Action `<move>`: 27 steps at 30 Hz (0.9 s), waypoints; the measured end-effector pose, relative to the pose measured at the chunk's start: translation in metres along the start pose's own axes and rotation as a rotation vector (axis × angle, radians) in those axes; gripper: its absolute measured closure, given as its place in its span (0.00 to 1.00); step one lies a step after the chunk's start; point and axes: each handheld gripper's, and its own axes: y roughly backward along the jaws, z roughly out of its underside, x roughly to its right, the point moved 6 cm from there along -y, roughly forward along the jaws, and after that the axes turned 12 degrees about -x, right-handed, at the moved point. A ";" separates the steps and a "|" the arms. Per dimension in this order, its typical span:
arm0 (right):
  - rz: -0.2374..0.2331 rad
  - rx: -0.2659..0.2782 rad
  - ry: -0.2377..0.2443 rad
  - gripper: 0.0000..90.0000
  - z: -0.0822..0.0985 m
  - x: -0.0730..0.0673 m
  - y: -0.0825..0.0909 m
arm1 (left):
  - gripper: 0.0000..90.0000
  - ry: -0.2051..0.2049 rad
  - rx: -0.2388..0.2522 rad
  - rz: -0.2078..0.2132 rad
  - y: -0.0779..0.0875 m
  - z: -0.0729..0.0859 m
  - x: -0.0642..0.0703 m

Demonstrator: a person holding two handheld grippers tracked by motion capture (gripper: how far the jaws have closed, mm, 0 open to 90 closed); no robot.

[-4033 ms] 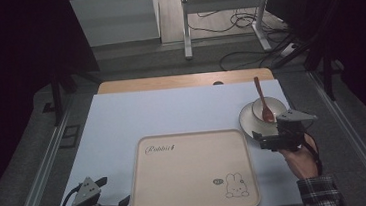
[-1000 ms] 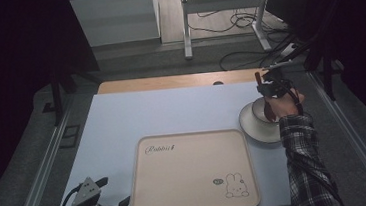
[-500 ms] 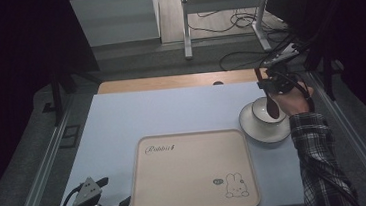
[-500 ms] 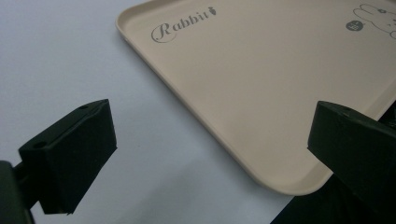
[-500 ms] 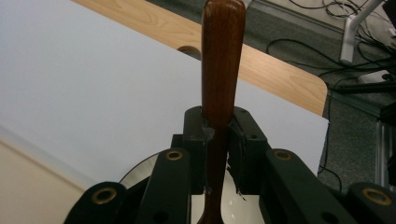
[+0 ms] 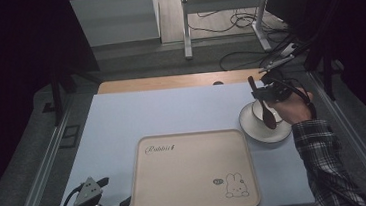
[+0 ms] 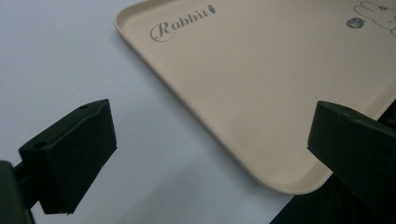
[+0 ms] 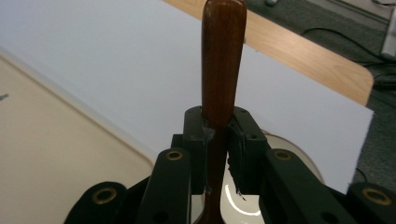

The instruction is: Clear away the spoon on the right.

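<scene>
Centrally, on the pale blue table mat (image 6: 172, 114), lies a beige rabbit-print tray (image 6: 194, 172), the landmark for the rest. Off the tray's far right corner sits a white saucer (image 6: 253, 127) carrying a white cup (image 6: 259, 111). Above them the right gripper (image 6: 265, 93) has its jaws clamped on the handle of a dark wooden spoon (image 8: 223, 65), whose bowl hangs over the cup. Just beside the tray's near left corner, the left gripper (image 6: 117, 204) rests with jaws spread wide, holding nothing.
</scene>
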 end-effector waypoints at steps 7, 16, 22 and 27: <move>-0.053 -0.027 0.025 0.87 0.006 -0.022 0.002 | 0.01 -0.002 -0.001 -0.002 0.000 0.000 0.000; -0.116 -0.059 0.036 0.87 0.016 -0.046 0.003 | 0.00 0.003 0.015 -0.005 0.002 0.000 0.000; -0.164 -0.107 0.059 0.87 0.026 -0.068 0.000 | 0.00 0.008 0.035 -0.014 0.004 0.000 -0.001; -0.188 -0.138 0.072 0.87 0.033 -0.084 -0.002 | 0.00 0.005 0.034 -0.014 0.004 0.000 0.000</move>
